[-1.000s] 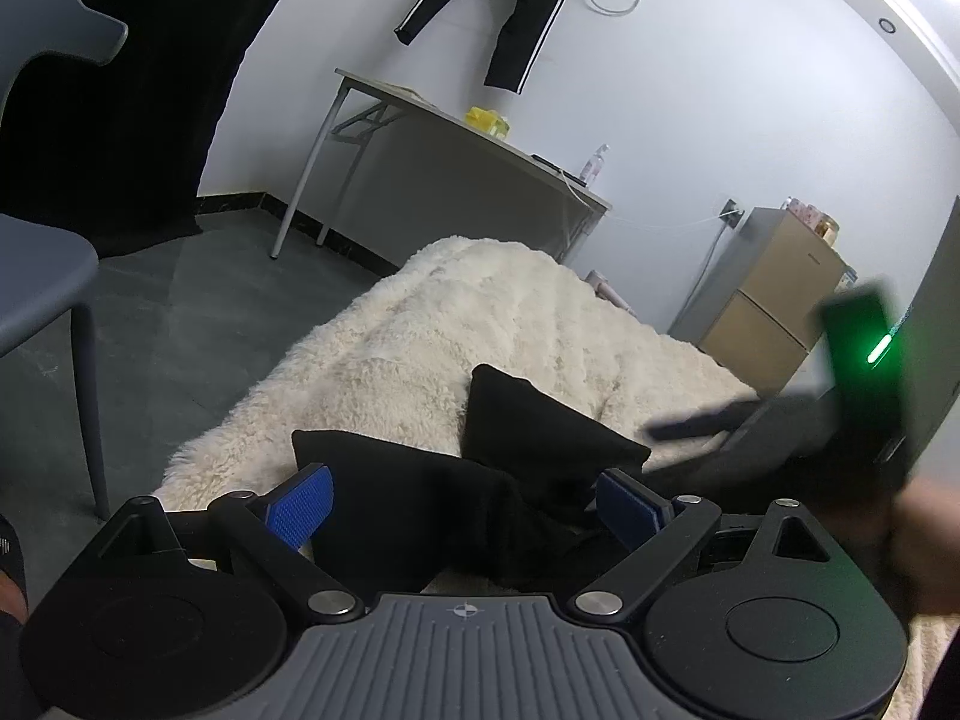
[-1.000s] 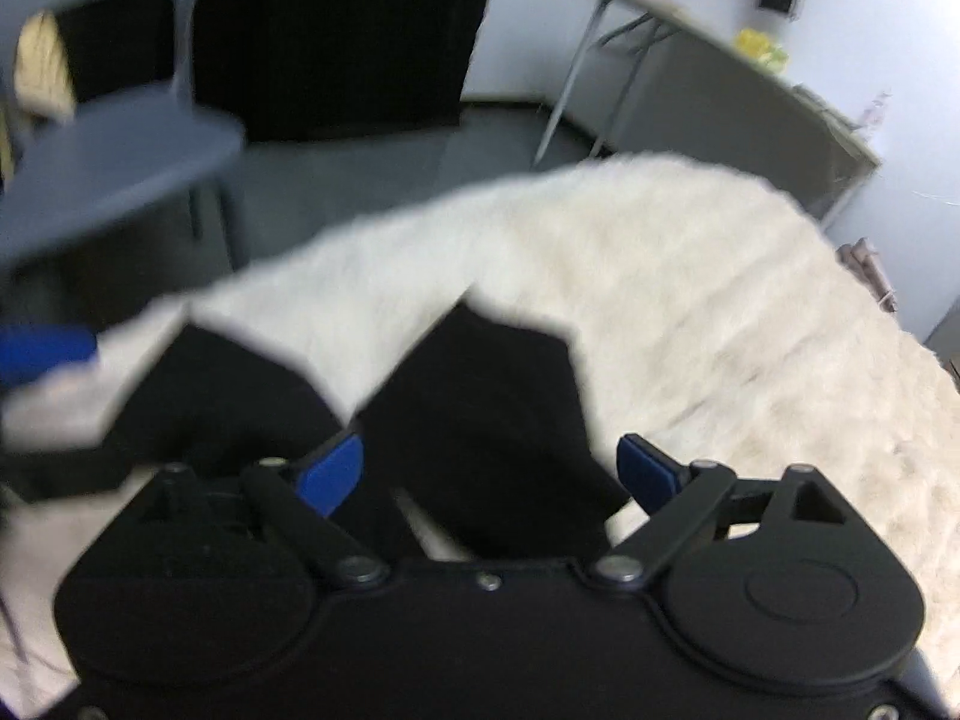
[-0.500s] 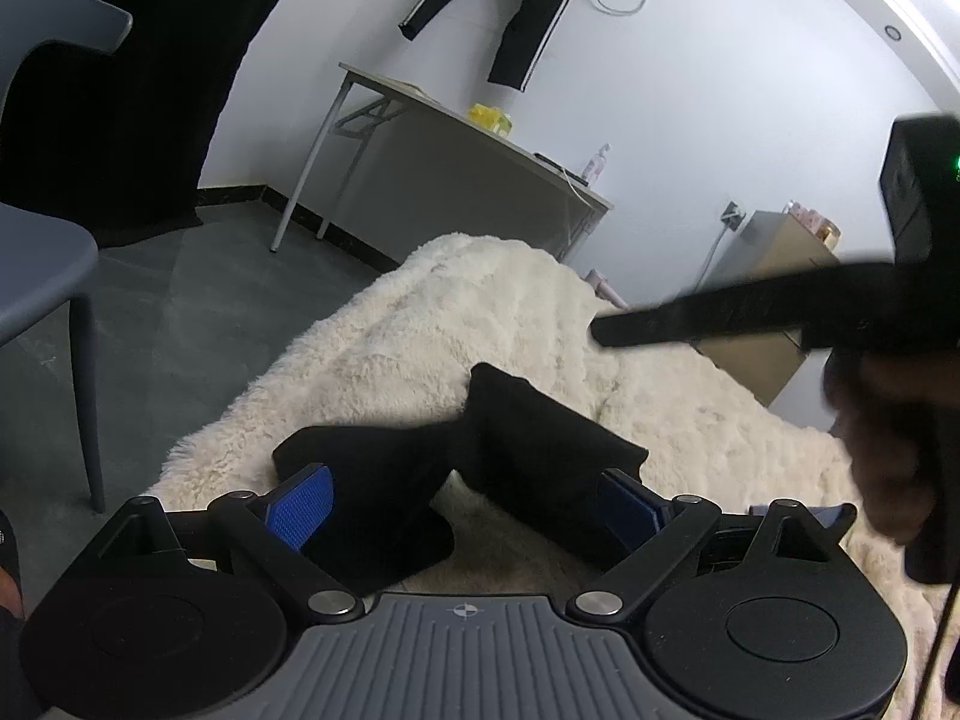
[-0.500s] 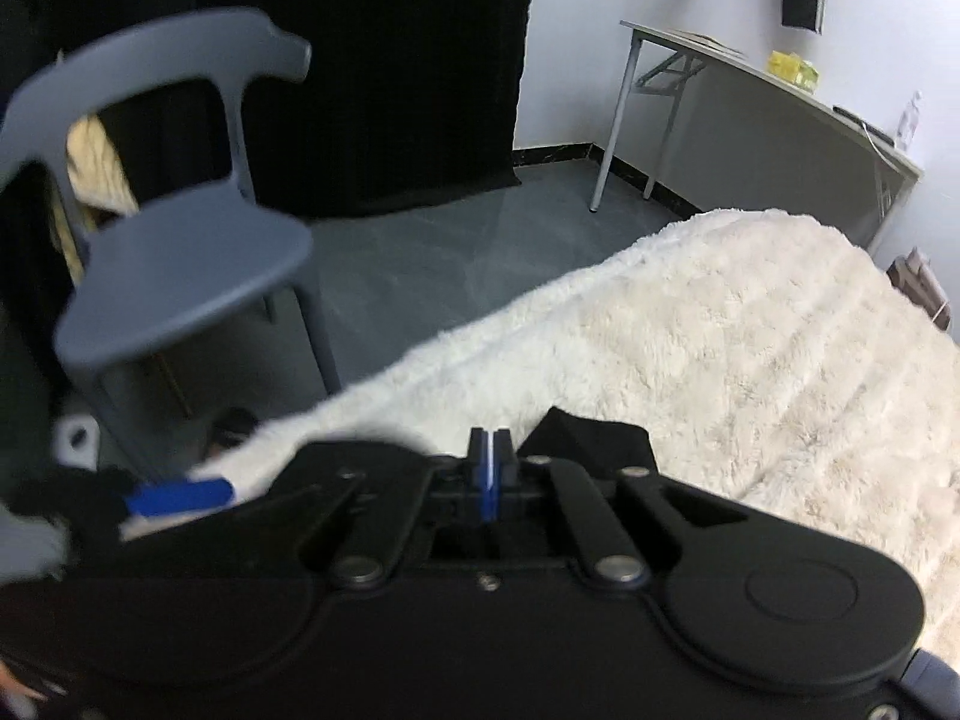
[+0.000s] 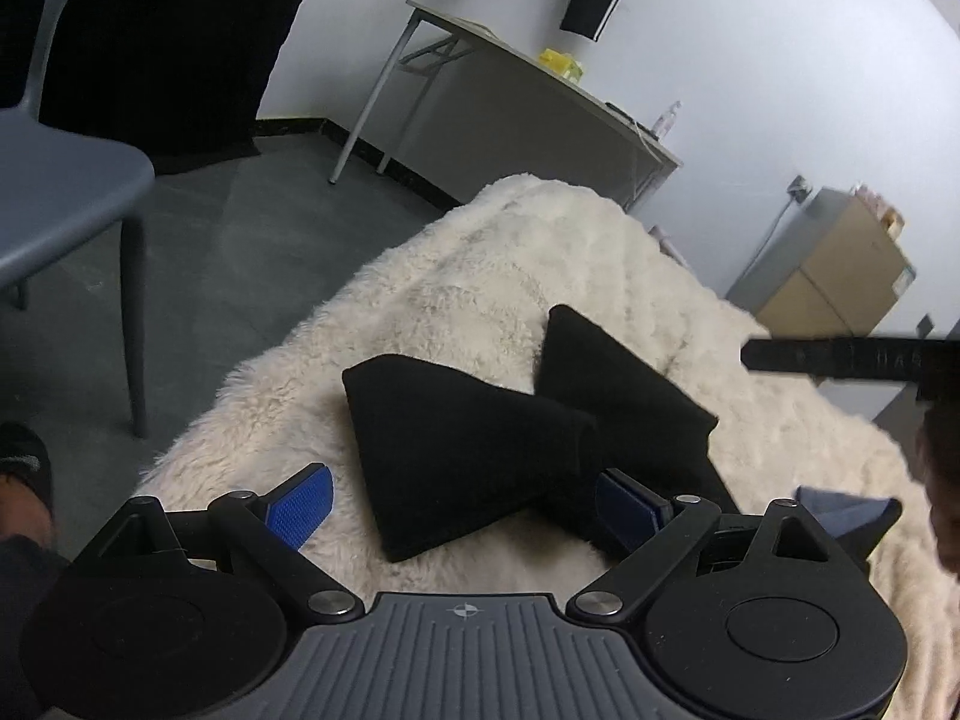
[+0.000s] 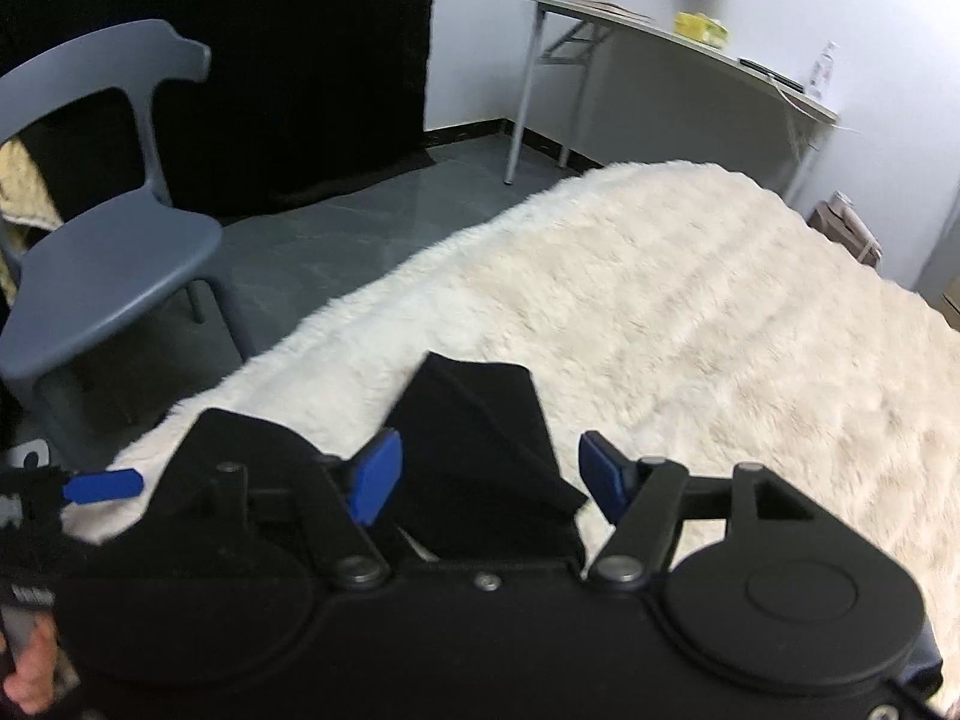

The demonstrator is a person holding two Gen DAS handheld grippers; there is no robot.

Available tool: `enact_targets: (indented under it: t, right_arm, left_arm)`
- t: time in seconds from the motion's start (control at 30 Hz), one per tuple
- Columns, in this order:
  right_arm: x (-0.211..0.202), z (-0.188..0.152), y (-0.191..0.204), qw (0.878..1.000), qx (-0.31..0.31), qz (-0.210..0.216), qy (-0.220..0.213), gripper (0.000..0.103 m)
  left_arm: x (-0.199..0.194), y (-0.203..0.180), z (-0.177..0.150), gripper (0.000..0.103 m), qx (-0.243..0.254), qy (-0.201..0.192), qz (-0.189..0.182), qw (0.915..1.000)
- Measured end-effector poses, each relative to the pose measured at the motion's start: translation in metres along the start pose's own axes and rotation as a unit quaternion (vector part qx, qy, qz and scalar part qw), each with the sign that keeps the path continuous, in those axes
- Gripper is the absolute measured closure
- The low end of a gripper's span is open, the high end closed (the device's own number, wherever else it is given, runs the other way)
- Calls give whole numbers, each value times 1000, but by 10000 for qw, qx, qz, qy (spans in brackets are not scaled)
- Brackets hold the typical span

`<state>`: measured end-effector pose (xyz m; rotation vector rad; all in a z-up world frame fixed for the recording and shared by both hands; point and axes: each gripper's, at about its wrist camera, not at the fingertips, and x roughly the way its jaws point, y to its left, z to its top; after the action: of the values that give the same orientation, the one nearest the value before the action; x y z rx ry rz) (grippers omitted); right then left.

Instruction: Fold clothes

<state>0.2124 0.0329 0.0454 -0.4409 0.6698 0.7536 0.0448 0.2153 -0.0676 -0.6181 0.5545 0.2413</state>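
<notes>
- Two grippers, both mine, both empty: the left gripper (image 5: 462, 495) has its jaws wide apart, and the right gripper (image 6: 489, 474) has jaws that are opening with nothing pressed between the pads
- Nearest to me, the black garment (image 5: 480, 438) lies on the fluffy cream blanket (image 5: 492, 276), just ahead of the left fingertips; the near lobe sits in the gap between the pads, touching neither that I can see
- Its shape is a V: one folded lobe runs off to my left, the other (image 6: 480, 426) rises to the right, and they meet at a pinch near the left gripper's right finger
- From the right wrist view the right lobe stands just ahead of the opening jaws, long axis pointing away from me
- I judge the left gripper is nearer the left lobe and the right gripper nearer the right one, so each lobe suits its own side for the next fold
- Farther off, a grey chair (image 6: 114, 264) stands on the floor to the left
- Farthest, a table (image 5: 516, 66) stands against the white wall
</notes>
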Motion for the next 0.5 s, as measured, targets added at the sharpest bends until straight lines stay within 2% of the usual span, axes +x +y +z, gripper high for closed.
enact_targets:
  t: [0.13, 0.2, 0.3, 0.33, 0.4, 0.47, 0.5]
  right_arm:
    - [17, 0, -2, 9998, 79, 51, 160, 38]
    - [31, -1, -1, 9996, 121, 26, 263, 33]
    - [67, -8, -4, 9972, 333, -85, 657, 34]
    - [84, -12, -6, 9950, 457, -143, 882, 39]
    - [96, -15, -9, 9916, 735, 16, 1068, 92]
    - [95, -13, -9, 9908, 916, 118, 990, 94]
    - [88, -7, -6, 9920, 947, 128, 829, 95]
  left_arm:
    - [2, -7, -2, 11, 243, 105, -31, 9996]
    - [4, -9, -3, 11, 303, 158, -77, 9994]
    - [7, -12, -5, 11, 386, 233, -83, 9990]
    - [8, -12, -6, 11, 410, 264, -61, 9988]
    - [11, -14, -8, 11, 455, 322, -23, 9984]
    - [12, -15, -9, 19, 502, 355, -30, 9981]
    - [12, -16, -10, 35, 557, 381, -75, 9977]
